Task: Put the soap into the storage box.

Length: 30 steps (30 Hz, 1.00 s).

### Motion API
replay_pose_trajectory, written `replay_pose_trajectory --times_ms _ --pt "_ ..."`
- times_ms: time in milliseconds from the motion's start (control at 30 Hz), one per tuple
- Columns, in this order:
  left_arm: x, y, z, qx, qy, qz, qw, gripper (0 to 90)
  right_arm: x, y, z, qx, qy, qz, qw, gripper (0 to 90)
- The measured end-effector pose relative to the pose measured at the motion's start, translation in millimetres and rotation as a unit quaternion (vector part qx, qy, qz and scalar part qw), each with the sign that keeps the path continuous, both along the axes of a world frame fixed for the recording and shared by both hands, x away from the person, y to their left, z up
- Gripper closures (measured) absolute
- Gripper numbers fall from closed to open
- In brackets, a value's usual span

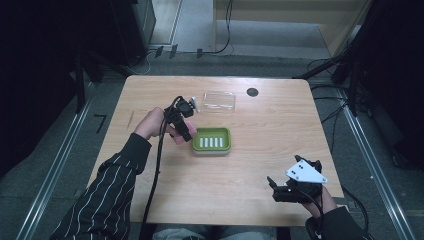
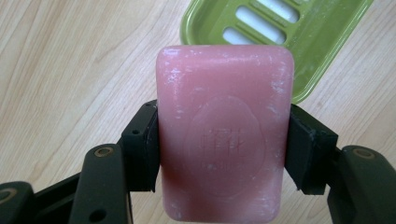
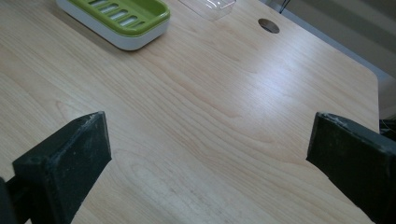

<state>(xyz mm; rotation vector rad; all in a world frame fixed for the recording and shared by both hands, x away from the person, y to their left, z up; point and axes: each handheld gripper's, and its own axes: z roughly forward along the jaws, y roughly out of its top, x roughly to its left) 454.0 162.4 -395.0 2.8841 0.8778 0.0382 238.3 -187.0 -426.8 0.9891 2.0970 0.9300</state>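
A pink bar of soap [image 2: 223, 140] with an embossed oval stamp is clamped between both pads of my left gripper [image 2: 223, 149]. In the high view that gripper [image 1: 184, 131] hovers just left of a green soap dish [image 1: 212, 140] with white slots, and the soap [image 1: 176, 137] peeks out pink beneath the hand. The dish's near corner [image 2: 280, 32] lies just beyond the bar. My right gripper [image 1: 280, 189] rests near the table's front right corner, jaws wide apart with bare wood between them [image 3: 210, 154]. The green dish [image 3: 119, 18] lies far ahead of it.
A clear plastic lid [image 1: 219, 101] lies behind the dish, with a small white item [image 1: 195, 105] to its left. A round cable hole [image 1: 252, 92] sits near the table's far edge. A black cable trails from the left hand over the front edge.
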Motion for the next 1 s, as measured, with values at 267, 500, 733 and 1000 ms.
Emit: replay_pose_trajectory --times_ms 267,500,733,1000 --pt "0.7 -13.5 0.3 0.002 -0.005 -0.022 0.9997 38.7 -1.8 -2.4 -0.1 0.000 0.001 -0.004 1.0000 0.0" --pt "3.4 -24.7 0.3 0.007 -0.005 -0.039 0.9992 38.7 -4.2 -5.3 -0.4 0.000 0.001 -0.010 1.0000 0.0" --pt "3.6 -34.0 -1.7 0.005 -0.008 -0.051 0.9987 38.7 -6.2 -7.6 -0.9 0.000 0.004 -0.015 0.9999 0.0" --pt "3.7 -41.8 -0.4 0.010 -0.010 -0.070 0.9975 38.7 -7.1 -8.7 -1.4 -0.004 0.005 -0.016 0.9999 0.0"
